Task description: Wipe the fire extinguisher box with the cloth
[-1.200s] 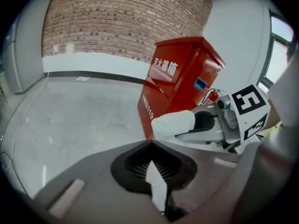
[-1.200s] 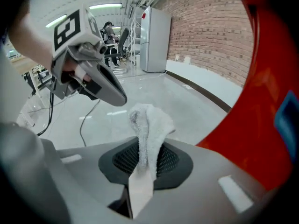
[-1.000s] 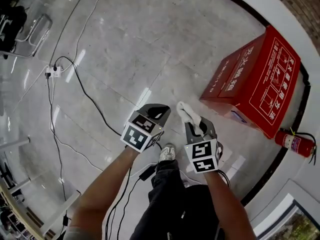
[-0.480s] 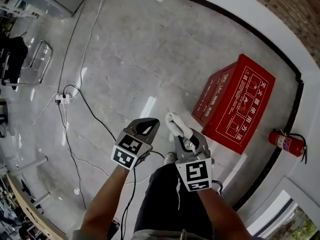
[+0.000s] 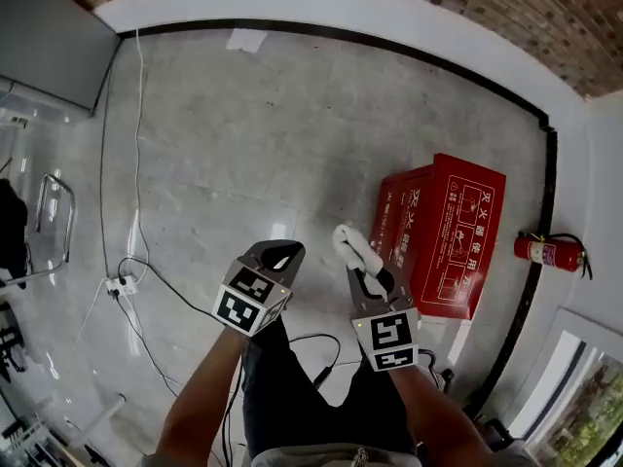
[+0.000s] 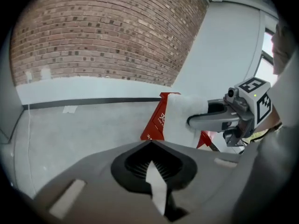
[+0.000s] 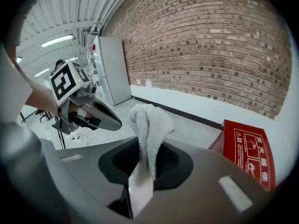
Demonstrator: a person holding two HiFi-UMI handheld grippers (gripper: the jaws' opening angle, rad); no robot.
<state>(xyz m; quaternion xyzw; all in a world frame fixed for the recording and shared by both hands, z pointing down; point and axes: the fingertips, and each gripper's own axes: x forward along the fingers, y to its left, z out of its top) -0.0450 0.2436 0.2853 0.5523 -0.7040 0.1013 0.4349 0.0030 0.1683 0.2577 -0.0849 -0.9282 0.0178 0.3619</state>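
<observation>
Box (image 5: 443, 232) has come nearer: just right of right gripper (image 5: 375, 278), fingers pinching cloth (image 5: 355, 249); left gripper (image 5: 273, 254) farther, fingers closed, empty.

Open grey floor (image 5: 243, 144) stretches to the far wall (image 5: 341, 13). At right, the red fire extinguisher box (image 5: 453, 232) and 1 fire extinguisher (image 5: 547, 252) line the wall; a cabled power strip (image 5: 122, 285) lies at left.

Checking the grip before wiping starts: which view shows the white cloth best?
The right gripper view: the cloth fills the centre, pinched upright in the right gripper. The head view shows it small, near the red box. The left gripper view shows it sideways, overlapping the box.
</observation>
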